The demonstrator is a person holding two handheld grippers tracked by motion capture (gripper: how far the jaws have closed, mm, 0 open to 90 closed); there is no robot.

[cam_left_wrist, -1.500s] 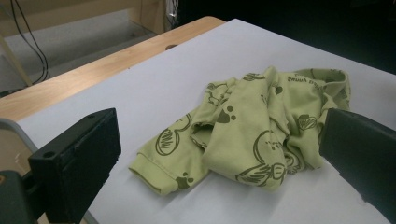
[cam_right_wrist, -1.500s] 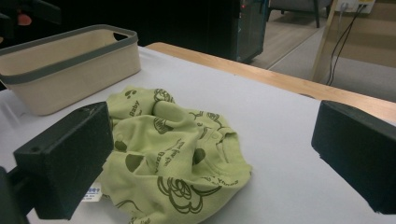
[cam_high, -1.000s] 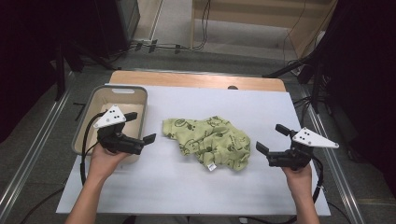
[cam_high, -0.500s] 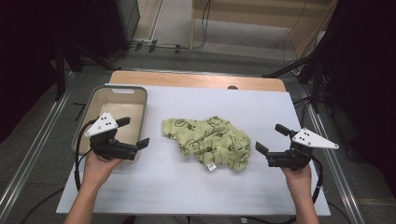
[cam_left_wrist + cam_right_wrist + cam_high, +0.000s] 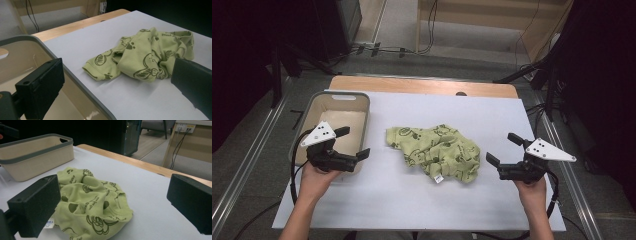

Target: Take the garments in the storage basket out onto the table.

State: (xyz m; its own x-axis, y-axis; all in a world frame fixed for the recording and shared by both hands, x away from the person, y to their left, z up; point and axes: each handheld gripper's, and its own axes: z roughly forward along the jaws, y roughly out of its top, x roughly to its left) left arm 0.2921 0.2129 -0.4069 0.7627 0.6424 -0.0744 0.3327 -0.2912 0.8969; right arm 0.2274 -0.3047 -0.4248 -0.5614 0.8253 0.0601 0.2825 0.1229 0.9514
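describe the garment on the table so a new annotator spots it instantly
On the white table sheet, right of the beige bin, lies a crumpled green garment between the two open grippers. Its dark cartoon prints and small white tag set it apart.

Left gripper (image 5: 352,144) drawn back toward the near edge of the table (image 5: 492,115) across the last 2 pictures, now over the near right corner of the beige bin (image 5: 332,100), jaws apart, farther from the green garment (image 5: 434,150).
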